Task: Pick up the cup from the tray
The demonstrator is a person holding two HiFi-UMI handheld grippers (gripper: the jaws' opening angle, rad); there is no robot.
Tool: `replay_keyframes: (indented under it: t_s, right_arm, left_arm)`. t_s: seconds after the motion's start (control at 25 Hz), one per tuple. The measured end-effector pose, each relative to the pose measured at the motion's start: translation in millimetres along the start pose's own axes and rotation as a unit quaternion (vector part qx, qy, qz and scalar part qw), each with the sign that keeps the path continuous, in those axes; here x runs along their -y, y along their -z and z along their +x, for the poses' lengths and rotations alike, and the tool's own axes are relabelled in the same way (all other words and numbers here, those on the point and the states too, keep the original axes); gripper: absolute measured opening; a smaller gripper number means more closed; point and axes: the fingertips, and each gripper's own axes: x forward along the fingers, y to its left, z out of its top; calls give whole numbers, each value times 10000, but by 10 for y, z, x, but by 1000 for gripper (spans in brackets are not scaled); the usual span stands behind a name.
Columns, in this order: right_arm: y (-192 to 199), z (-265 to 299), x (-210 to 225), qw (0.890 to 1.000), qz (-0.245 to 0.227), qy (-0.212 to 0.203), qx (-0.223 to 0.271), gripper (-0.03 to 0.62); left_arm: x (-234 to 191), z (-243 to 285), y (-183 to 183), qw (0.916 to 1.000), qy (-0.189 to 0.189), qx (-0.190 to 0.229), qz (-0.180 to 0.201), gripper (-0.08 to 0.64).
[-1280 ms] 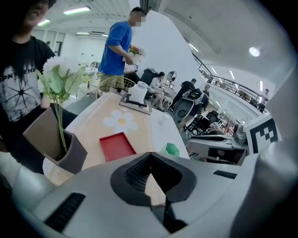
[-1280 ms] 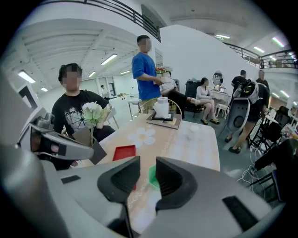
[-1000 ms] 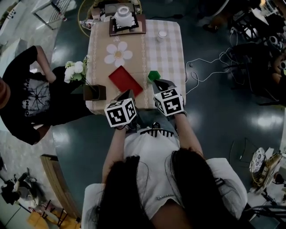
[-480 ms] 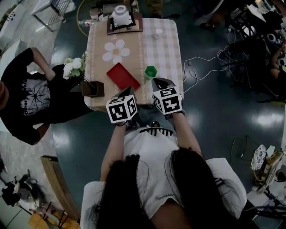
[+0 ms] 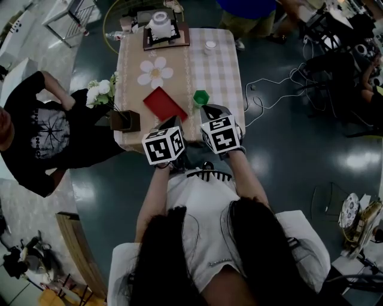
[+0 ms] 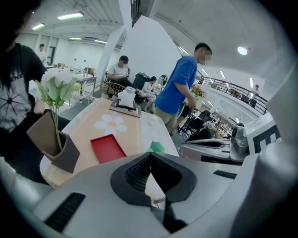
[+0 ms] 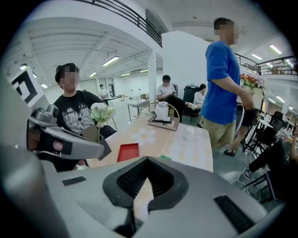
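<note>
While hovering above the near edge of the desk (image 5: 222, 66), left tool (image 5: 175, 122): keeping both jaws pressed together, gripping nothing.
right tool (image 5: 207, 110): staying closed tight and empty, pointing up the desk, stopping just short of the green cup (image 5: 201, 97).
green cup: standing on the desk just beside the right corner of the red tray (image 5: 164, 104), not on it, staying put since a second ago.
red tray: lying flat and askew to the desk edges, unmoved, showing higher in the head view than before.
person in blue (image 5: 248, 7): coming into the head view at the far end of the desk, missing there a second ago.
</note>
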Motion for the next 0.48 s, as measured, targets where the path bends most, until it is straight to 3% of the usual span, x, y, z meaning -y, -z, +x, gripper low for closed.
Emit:
replay_keyframes:
  t_s: [0.16,0.48]
  right_arm:
    - [2,-9,-31,9997,-225,-19,-6,9]
    - [-5,-65,-43,9997,-237,33,46,9]
  left_arm:
    - [0,-11,-36,10000,-10,54,14,8]
    - [39,-72,-33,9999,-6,103,54,8]
